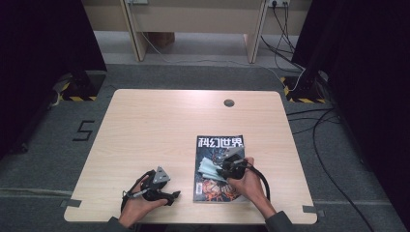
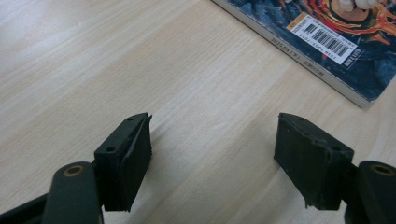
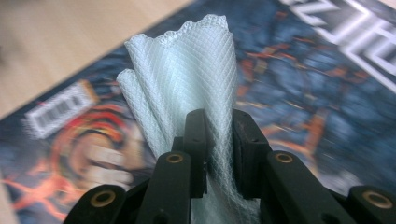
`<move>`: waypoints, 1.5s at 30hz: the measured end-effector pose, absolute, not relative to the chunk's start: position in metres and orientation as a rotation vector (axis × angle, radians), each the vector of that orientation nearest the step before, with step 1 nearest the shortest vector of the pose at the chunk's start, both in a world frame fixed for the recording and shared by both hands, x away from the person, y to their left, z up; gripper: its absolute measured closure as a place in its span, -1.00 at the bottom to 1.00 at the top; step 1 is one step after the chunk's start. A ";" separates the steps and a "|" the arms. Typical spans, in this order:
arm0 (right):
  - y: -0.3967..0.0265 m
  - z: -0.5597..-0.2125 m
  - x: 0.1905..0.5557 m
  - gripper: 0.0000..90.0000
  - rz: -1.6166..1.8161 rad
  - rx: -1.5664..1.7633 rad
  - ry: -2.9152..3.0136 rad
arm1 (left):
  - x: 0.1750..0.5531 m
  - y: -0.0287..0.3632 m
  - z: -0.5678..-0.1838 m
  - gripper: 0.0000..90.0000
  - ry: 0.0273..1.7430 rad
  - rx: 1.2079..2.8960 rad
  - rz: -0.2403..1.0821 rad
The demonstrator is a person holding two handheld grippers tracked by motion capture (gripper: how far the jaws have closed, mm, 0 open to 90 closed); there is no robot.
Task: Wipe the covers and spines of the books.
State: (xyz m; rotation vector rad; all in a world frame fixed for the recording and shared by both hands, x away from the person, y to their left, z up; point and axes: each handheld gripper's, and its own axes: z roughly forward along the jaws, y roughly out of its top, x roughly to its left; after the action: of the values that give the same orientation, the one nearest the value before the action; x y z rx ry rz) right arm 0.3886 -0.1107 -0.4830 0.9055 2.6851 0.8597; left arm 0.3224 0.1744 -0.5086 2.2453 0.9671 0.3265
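**A:** What is happening at the bench [image 1: 145, 121]?

**B:** The right tongs [image 3: 218, 154] pinch a pale, quilted cloth [image 3: 187, 79], bunched and lifted just above the magazine [image 1: 205, 186] near the bench's front edge. The left tongs [image 2: 212, 154] gape wide with nothing between them, low over bare wood just left of the magazine.

**A:** How should the step go?

**B:** I would keep the grip firm and the sweep light, so the magazine stays put. The right hand [image 1: 246, 181] reaches over the cover; the left hand [image 1: 138, 203] rests beside it.
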 end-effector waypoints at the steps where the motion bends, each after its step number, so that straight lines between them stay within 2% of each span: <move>1: -0.106 -0.483 0.386 0.73 0.863 0.885 2.700 | 0.323 0.175 -0.509 -0.41 0.972 2.244 0.330; 8: -0.084 -0.484 0.369 0.73 0.895 0.784 2.754 | 0.326 0.183 -0.509 -0.49 1.006 2.234 0.342; 13: -0.089 -0.485 0.369 0.73 0.911 0.800 2.756 | 0.327 0.186 -0.509 -0.49 1.015 2.232 0.345; 18: -0.117 -0.484 0.372 0.73 0.891 0.883 2.714 | 0.327 0.186 -0.509 -0.50 1.016 2.234 0.346; 23: -0.165 -0.483 0.375 0.73 0.858 1.036 2.621 | 0.327 0.185 -0.509 -0.51 1.020 2.231 0.349; 29: -0.192 -0.482 0.381 0.73 0.844 1.124 2.556 | 0.327 0.185 -0.510 -0.53 1.019 2.231 0.350; 35: -0.180 -0.481 0.378 0.73 0.826 1.079 2.579 | 0.327 0.184 -0.510 -0.57 1.017 2.235 0.349; 45: -0.125 -0.484 0.364 0.73 0.892 0.905 2.694 | 0.328 0.183 -0.511 -0.62 1.019 2.234 0.351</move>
State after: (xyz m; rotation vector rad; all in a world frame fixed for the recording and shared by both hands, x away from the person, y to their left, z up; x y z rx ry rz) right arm 0.3642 -0.1248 -0.4840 0.9052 2.6943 0.8916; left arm 0.3282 0.1829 -0.5106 2.2342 1.0186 0.3509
